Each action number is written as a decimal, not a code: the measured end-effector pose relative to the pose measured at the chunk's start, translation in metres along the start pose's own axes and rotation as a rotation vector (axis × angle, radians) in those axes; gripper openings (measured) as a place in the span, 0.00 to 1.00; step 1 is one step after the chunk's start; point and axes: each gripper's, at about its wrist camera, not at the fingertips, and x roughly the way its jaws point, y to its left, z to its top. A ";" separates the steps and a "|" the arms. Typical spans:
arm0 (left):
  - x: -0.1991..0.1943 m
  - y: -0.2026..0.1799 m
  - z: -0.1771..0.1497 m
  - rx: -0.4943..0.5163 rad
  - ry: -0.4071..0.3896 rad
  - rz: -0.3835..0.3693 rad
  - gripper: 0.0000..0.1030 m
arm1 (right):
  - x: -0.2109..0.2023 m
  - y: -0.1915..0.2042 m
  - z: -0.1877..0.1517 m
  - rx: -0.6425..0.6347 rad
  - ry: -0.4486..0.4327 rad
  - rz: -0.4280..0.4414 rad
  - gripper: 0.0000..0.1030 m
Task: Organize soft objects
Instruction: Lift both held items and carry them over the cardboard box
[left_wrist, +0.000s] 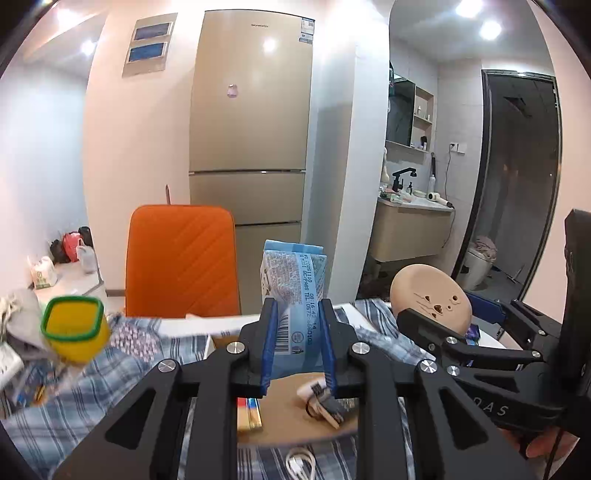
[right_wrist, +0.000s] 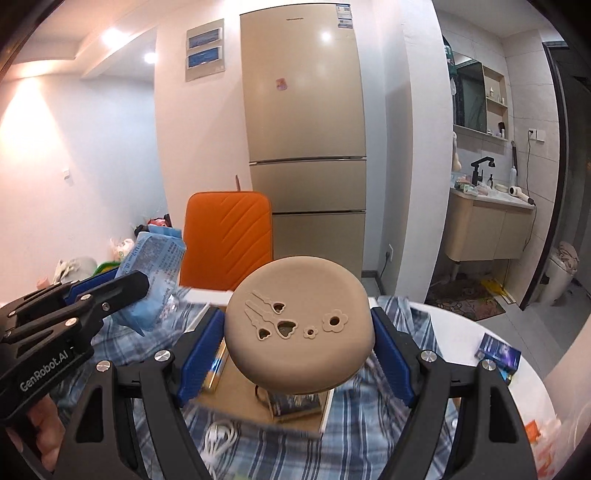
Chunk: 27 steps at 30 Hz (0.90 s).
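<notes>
My left gripper (left_wrist: 295, 314) is shut on a light blue soft pack (left_wrist: 293, 291) and holds it upright above the table. The pack also shows in the right wrist view (right_wrist: 155, 277), held at the left by that gripper (right_wrist: 144, 284). My right gripper (right_wrist: 299, 328) is shut on a round beige soft pad (right_wrist: 299, 325) with cut-out flower and heart shapes, held above a cardboard box (right_wrist: 240, 391). The pad also shows in the left wrist view (left_wrist: 430, 295) at the right, with the right gripper (left_wrist: 436, 317) around it.
A blue plaid cloth (left_wrist: 92, 398) covers the table. A yellow tub with a green rim (left_wrist: 74, 328) stands at the left. A white cable (right_wrist: 221, 439) lies in front. An orange chair back (right_wrist: 229, 240) and a fridge (right_wrist: 306, 147) stand behind. A small blue box (right_wrist: 498, 350) lies at the right.
</notes>
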 end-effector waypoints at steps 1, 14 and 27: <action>0.004 0.001 0.005 -0.004 0.000 -0.002 0.20 | 0.004 -0.001 0.007 0.008 -0.005 -0.001 0.78; 0.081 0.018 -0.022 -0.048 0.207 0.010 0.20 | 0.077 -0.007 0.032 0.049 0.014 -0.048 0.78; 0.144 0.032 -0.072 -0.060 0.426 0.061 0.20 | 0.175 -0.010 -0.012 0.090 0.207 0.004 0.78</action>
